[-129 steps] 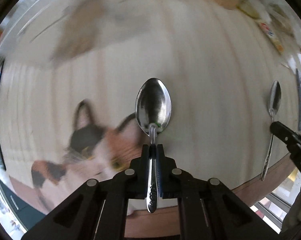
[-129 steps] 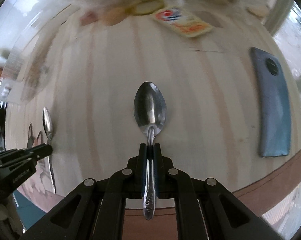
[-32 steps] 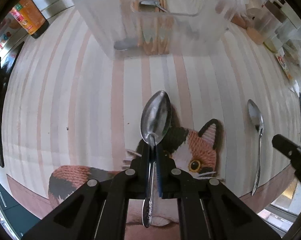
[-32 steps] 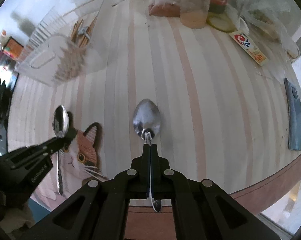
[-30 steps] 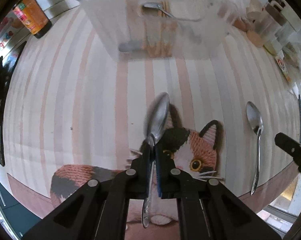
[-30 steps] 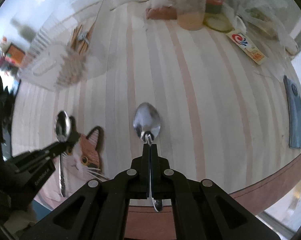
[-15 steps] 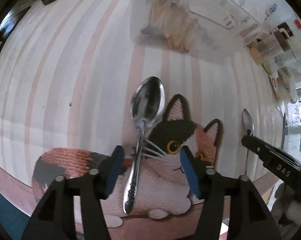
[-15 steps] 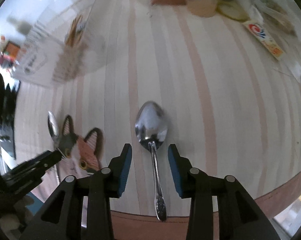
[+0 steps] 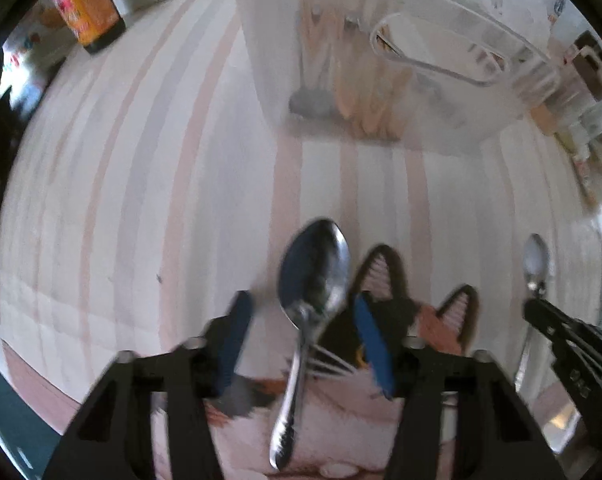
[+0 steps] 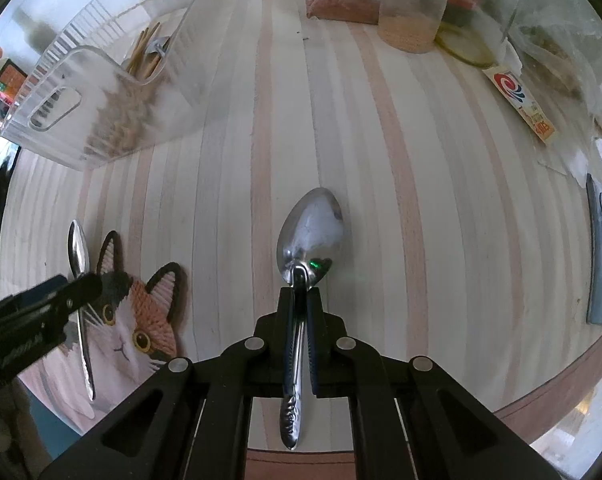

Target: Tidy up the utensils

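Left tool (image 9: pixel 301 344) gapes around a spoon (image 9: pixel 309 304); right tool (image 10: pixel 299 312) clamps another spoon (image 10: pixel 309 240) near table edge (image 10: pixel 561 384).

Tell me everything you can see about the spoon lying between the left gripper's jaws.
The spoon is shiny metal with an oval bowl and a slim handle ending in a patterned tip. It lies flat, bowl up and pointing away from the camera toward the clear plastic bin. Its bowl rests on the striped tablecloth, its handle across the cat-shaped mat. The left gripper stands open around it; neither jaw touches it.
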Motion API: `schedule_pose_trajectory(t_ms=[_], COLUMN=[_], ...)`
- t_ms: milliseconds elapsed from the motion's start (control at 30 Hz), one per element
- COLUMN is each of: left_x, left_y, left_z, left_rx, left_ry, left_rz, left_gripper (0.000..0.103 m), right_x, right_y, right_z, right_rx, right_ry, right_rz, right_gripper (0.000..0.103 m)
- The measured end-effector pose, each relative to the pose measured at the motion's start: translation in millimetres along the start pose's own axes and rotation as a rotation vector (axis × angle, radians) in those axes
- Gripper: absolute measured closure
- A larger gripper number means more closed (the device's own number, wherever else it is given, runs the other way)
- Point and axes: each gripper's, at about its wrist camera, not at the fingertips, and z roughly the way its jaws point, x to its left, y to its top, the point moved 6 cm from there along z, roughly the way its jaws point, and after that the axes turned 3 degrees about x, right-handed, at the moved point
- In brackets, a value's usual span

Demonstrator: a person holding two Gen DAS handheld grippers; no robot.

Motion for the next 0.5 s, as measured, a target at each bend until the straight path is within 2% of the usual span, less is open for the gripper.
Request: schedule_pose_trajectory(t_ms=[33, 167, 333, 367, 400, 500], left_x=[-1.2, -2.9, 5.1, 8.0, 10.7, 18.0], left_y=[4.3, 7.9, 6.5, 5.2, 2.9, -1.7], left_z=[0.1, -1.2, -5.4, -6.5, -7.9, -11.0], left_rx=[-0.003, 0.007, 0.021, 0.027, 0.037, 0.047], left_ry=[0.015, 0.009, -0.014, -0.028, -0.047, -0.071], left_rz=[0.015, 0.034, 0.012, 0.005, -0.003, -0.028], left_gripper=[0.073, 0.074, 0.077, 0.091, 0.098, 0.099], right_x=[0.0, -16.9, -29.1, -31.0, -31.7, -33.0], right_y=[0.2, -8.3, -13.6, -14.5, -14.8, -14.8], right_z=[0.8, -6.6, -11.8, -13.7, -15.4, -21.2], right_rx=[-0.001, -0.003, -0.011, -0.012, -0.014, -0.023], right_ry=[0.005, 0.029, 0.058, 0.063, 0.068, 0.068], right_rz=[0.004, 0.027, 0.058, 0.058, 0.060, 0.052], right_gripper=[0.097, 0.097, 0.099, 0.100, 0.100, 0.100])
